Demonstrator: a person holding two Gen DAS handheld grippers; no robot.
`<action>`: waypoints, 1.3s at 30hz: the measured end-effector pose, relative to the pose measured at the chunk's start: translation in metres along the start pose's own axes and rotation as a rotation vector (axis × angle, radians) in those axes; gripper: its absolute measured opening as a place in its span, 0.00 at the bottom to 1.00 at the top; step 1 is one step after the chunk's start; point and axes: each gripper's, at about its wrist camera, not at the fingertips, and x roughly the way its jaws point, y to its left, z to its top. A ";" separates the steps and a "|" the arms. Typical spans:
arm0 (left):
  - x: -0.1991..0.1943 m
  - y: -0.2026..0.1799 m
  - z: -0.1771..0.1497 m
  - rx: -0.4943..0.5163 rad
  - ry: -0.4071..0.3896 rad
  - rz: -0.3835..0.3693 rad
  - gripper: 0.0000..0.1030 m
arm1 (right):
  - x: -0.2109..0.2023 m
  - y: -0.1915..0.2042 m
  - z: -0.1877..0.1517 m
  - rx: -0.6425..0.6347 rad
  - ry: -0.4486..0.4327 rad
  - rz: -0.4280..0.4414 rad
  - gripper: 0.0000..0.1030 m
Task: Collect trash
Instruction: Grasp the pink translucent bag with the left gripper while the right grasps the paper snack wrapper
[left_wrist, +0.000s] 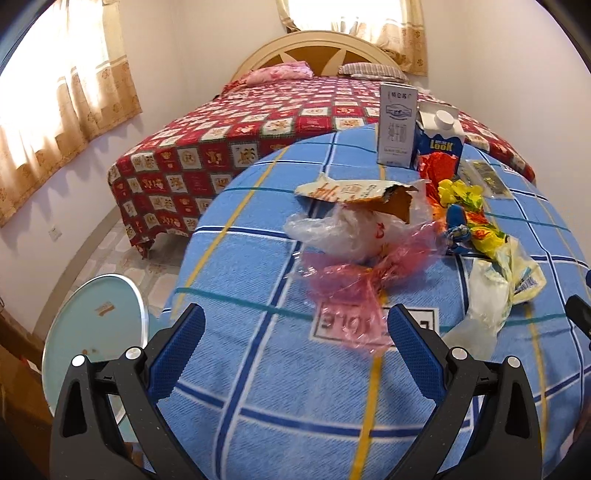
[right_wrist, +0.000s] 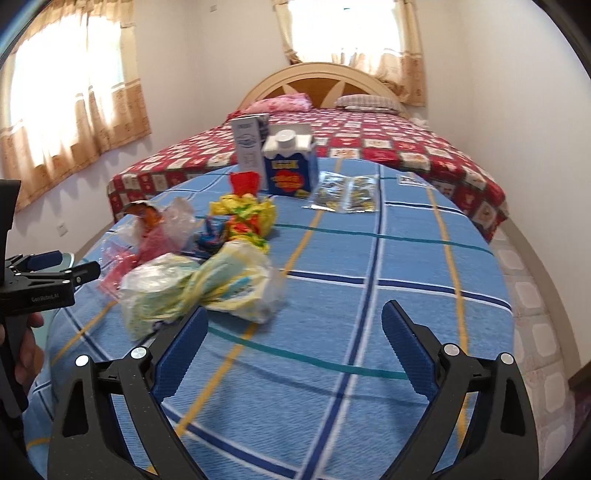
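Note:
Trash lies on a table with a blue checked cloth (left_wrist: 280, 387). A pink plastic bag (left_wrist: 347, 295) lies just ahead of my open, empty left gripper (left_wrist: 295, 321), with a clear bag (left_wrist: 332, 232) and torn cardboard (left_wrist: 362, 194) behind it. A pale yellow bag (right_wrist: 207, 291) lies just ahead-left of my open, empty right gripper (right_wrist: 295, 317). Yellow and red wrappers (right_wrist: 247, 214), a blue milk carton (right_wrist: 290, 168), a white box (right_wrist: 249, 147) and a foil packet (right_wrist: 345, 194) sit farther back. The left gripper also shows at the left edge of the right wrist view (right_wrist: 44, 273).
A bed with a red patterned cover (left_wrist: 229, 147) stands beyond the table. A round pale green stool or bin lid (left_wrist: 96, 332) is on the floor left of the table. Curtained windows (left_wrist: 62, 122) line the walls.

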 end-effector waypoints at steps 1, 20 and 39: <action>0.001 -0.001 0.001 -0.001 0.002 -0.003 0.94 | 0.001 -0.002 0.000 0.010 0.001 -0.001 0.91; 0.031 -0.012 0.005 0.013 0.075 -0.046 0.75 | 0.009 0.004 -0.006 -0.016 0.024 -0.018 0.92; -0.029 0.046 -0.024 0.023 -0.009 -0.026 0.16 | 0.003 0.008 0.003 0.011 0.007 0.023 0.92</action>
